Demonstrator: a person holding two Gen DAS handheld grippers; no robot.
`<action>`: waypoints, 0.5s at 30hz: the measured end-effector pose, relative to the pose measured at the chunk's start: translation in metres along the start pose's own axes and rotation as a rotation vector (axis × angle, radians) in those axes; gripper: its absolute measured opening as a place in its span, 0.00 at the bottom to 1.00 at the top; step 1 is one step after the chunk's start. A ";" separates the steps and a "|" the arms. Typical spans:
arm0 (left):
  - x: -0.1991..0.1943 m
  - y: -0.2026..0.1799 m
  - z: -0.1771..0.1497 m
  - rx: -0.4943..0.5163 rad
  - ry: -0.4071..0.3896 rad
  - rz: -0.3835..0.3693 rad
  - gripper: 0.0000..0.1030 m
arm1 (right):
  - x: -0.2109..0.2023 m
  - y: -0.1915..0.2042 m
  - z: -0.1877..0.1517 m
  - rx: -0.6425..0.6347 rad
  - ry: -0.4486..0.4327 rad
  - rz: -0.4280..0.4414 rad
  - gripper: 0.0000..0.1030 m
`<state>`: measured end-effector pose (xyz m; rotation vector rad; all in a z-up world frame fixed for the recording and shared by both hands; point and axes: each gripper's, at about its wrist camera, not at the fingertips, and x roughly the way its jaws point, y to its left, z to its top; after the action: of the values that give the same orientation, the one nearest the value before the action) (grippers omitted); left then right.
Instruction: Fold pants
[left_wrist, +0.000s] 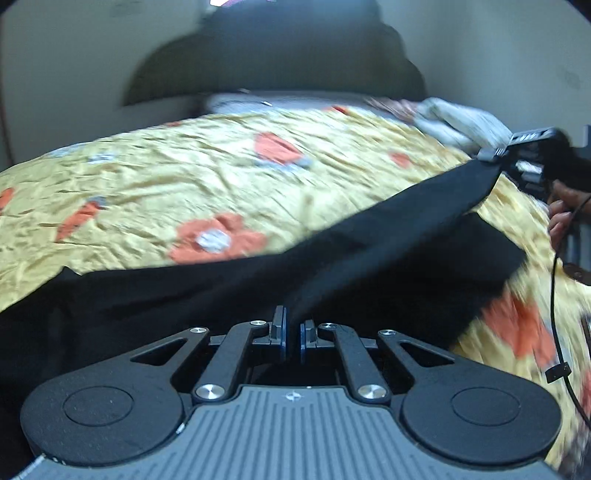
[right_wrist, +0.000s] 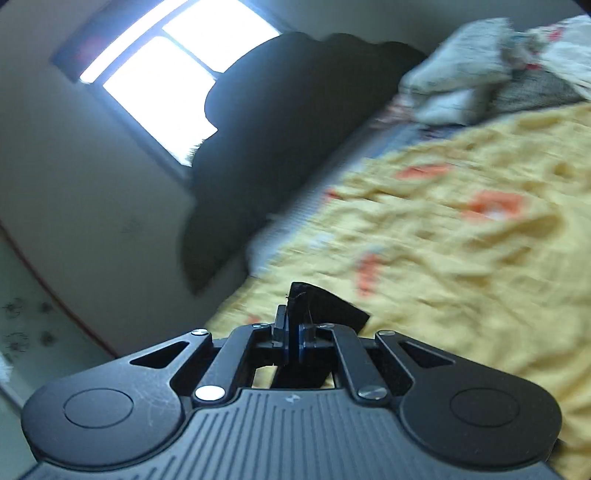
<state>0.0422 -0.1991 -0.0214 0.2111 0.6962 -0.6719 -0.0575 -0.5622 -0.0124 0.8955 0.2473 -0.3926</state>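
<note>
The black pants (left_wrist: 369, 243) lie across the yellow flowered bedspread (left_wrist: 184, 177), lifted into a taut band between both grippers. My left gripper (left_wrist: 293, 332) is shut on one edge of the pants at the near side. My right gripper (left_wrist: 491, 153) shows at the far right of the left wrist view, shut on the other end. In the right wrist view, my right gripper (right_wrist: 293, 334) is shut on a black corner of the pants (right_wrist: 325, 306) above the bedspread (right_wrist: 461, 258).
A dark headboard (left_wrist: 277, 59) stands against the wall at the bed's far end. A pile of pale crumpled cloth (left_wrist: 458, 118) lies at the far right corner, and shows in the right wrist view (right_wrist: 480, 66). A bright window (right_wrist: 166, 74) is behind.
</note>
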 end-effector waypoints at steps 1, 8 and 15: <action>0.000 -0.004 -0.005 0.017 0.007 -0.010 0.07 | -0.005 -0.015 -0.006 0.029 0.012 -0.026 0.05; -0.002 -0.010 -0.013 0.038 0.015 -0.034 0.07 | -0.027 -0.050 -0.025 0.076 0.014 -0.093 0.05; -0.011 -0.014 -0.020 0.079 0.022 -0.068 0.08 | -0.045 -0.033 -0.029 -0.072 -0.007 -0.174 0.05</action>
<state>0.0170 -0.1963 -0.0290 0.2689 0.7005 -0.7638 -0.1134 -0.5470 -0.0369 0.8042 0.3317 -0.5447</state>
